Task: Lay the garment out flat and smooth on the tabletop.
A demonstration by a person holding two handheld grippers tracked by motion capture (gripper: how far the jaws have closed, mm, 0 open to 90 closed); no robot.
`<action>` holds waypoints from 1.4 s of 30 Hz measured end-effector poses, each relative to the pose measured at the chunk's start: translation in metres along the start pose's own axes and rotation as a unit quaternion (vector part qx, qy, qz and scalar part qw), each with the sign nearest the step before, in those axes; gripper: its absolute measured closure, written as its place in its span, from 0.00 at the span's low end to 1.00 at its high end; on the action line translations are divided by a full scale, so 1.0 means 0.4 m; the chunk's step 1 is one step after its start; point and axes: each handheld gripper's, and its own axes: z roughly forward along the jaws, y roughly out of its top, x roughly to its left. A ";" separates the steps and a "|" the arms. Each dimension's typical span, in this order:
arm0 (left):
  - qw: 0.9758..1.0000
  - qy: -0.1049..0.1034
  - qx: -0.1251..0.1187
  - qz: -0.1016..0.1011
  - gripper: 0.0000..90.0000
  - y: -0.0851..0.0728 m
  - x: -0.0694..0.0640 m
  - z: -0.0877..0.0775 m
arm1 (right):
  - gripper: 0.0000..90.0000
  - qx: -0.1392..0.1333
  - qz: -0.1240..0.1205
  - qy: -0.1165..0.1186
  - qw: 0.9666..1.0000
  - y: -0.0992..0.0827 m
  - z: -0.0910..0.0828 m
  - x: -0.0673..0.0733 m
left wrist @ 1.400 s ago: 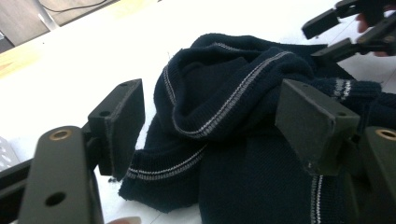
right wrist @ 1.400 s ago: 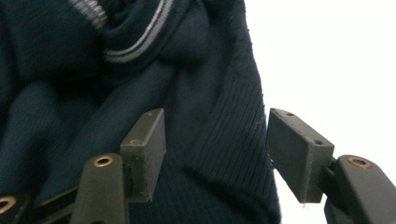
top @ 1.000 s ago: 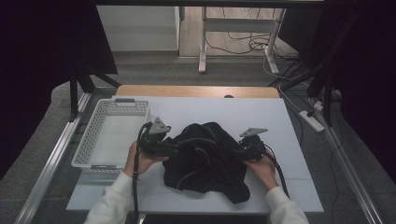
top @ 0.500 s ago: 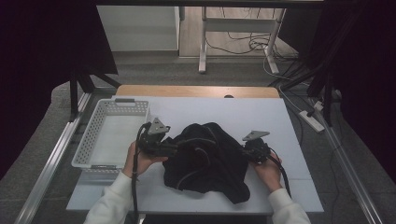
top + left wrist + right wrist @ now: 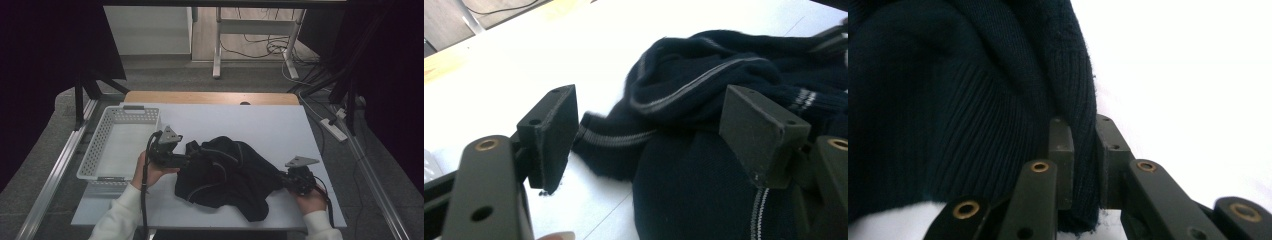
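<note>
White table [image 5: 260,125], basket [image 5: 120,145] left of dark sweater [image 5: 225,175]

- The dark sweater [image 5: 948,115] runs past the top and left edges of the right gripper view; its full outline cannot be told there.
- The sweater's ribbed edge, pinched in the right gripper [image 5: 1083,165], hides the inner faces of both jaws.
- In the left gripper view, the sweater [image 5: 724,100] is cut off at the right and bottom edges.
- In the high view, the sweater [image 5: 225,175] covers the tips of the left gripper [image 5: 187,157].
- Both sleeves [image 5: 117,220] next to the sweater leave the bottom edge.
</note>
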 end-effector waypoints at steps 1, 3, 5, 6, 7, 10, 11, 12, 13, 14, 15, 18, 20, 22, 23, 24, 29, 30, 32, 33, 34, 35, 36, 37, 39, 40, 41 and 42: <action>1.000 -0.001 0.000 0.000 0.27 0.001 -0.001 0.001 | 0.89 0.001 0.001 -0.001 1.000 -0.010 -0.010 0.001; 1.000 -0.002 0.000 0.001 0.27 0.003 -0.003 0.004 | 0.89 -0.002 0.005 -0.003 1.000 -0.026 -0.028 0.001; 1.000 -0.004 0.000 0.004 0.27 0.006 -0.005 0.008 | 0.89 -0.004 0.015 -0.007 1.000 -0.039 -0.046 -0.001; 1.000 -0.006 0.000 0.005 0.27 0.008 -0.007 0.009 | 0.89 -0.005 0.019 -0.008 1.000 -0.046 -0.054 -0.003; 1.000 -0.007 0.000 0.006 0.27 0.009 -0.008 0.011 | 0.89 -0.005 0.025 -0.010 1.000 -0.053 -0.062 -0.004; 1.000 -0.009 0.001 0.009 0.27 0.014 -0.009 0.018 | 0.89 -0.005 0.033 -0.013 0.999 -0.080 -0.081 -0.004; 1.000 -0.011 0.001 0.009 0.27 0.015 -0.010 0.021 | 0.89 -0.004 0.033 -0.013 0.999 -0.086 -0.085 -0.002; 1.000 -0.012 0.001 0.010 0.27 0.017 -0.010 0.024 | 0.89 -0.004 0.034 -0.014 0.999 -0.092 -0.091 0.000; 1.000 -0.013 0.002 0.011 0.27 0.018 -0.011 0.026 | 0.89 -0.004 0.035 -0.016 0.999 -0.098 -0.097 0.001; 1.000 -0.014 0.002 0.012 0.27 0.020 -0.012 0.029 | 0.89 -0.004 0.037 -0.017 0.999 -0.104 -0.103 0.003; 1.000 -0.015 0.002 0.013 0.27 0.021 -0.013 0.031 | 0.89 -0.004 0.039 -0.018 0.999 -0.109 -0.112 0.004; 1.000 -0.018 0.002 0.014 0.27 0.024 -0.015 0.036 | 0.89 -0.005 0.043 -0.022 0.999 -0.122 -0.129 0.007; 1.000 -0.019 0.002 0.015 0.27 0.026 -0.016 0.038 | 0.89 -0.006 0.046 -0.025 0.999 -0.134 -0.140 0.008; 1.000 -0.020 0.002 0.017 0.27 0.028 -0.016 0.040 | 0.89 -0.005 0.052 -0.028 0.998 -0.146 -0.150 0.007; 1.000 -0.020 0.002 0.017 0.27 0.028 -0.016 0.041 | 0.89 -0.005 0.054 -0.029 0.998 -0.152 -0.155 0.007; 1.000 -0.021 0.003 0.017 0.27 0.028 -0.017 0.041 | 0.89 -0.005 0.057 -0.029 0.998 -0.159 -0.161 0.007; 1.000 -0.021 0.002 0.018 0.27 0.028 -0.017 0.040 | 0.89 -0.007 0.069 -0.030 0.997 -0.182 -0.185 0.016; 1.000 -0.021 0.002 0.017 0.27 0.028 -0.016 0.040 | 0.89 -0.008 0.070 -0.031 0.997 -0.186 -0.189 0.019; 1.000 -0.020 0.003 0.015 0.27 0.028 -0.015 0.041 | 0.89 -0.009 0.070 -0.031 0.997 -0.190 -0.195 0.022; 1.000 -0.021 0.003 0.015 0.27 0.028 -0.015 0.042 | 0.89 -0.012 0.069 -0.030 0.997 -0.190 -0.196 0.023; 1.000 -0.021 0.004 0.016 0.27 0.028 -0.016 0.042 | 0.87 -0.017 0.067 -0.030 0.997 -0.187 -0.197 0.024; 1.000 -0.020 0.004 0.016 0.27 0.028 -0.017 0.043 | 0.83 -0.025 0.066 -0.029 0.997 -0.182 -0.198 0.025; 1.000 -0.020 0.004 0.017 0.27 0.028 -0.018 0.043 | 0.74 -0.034 0.064 -0.033 0.997 -0.176 -0.200 0.027; 1.000 -0.020 0.004 0.017 0.27 0.028 -0.019 0.043 | 0.63 -0.043 0.061 -0.049 0.996 -0.168 -0.205 0.030; 1.000 -0.020 0.004 0.017 0.27 0.028 -0.020 0.044 | 0.53 -0.066 0.064 -0.056 0.994 -0.155 -0.213 0.031; 1.000 -0.020 0.004 0.017 0.27 0.028 -0.020 0.044 | 0.50 -0.079 0.068 -0.055 0.993 -0.145 -0.219 0.031; 1.000 -0.020 0.005 0.017 0.27 0.028 -0.021 0.045 | 0.50 -0.087 0.066 -0.047 0.993 -0.139 -0.220 0.031; 1.000 -0.020 0.006 0.016 0.27 0.027 -0.022 0.045 | 0.49 -0.096 0.062 -0.035 0.993 -0.128 -0.221 0.032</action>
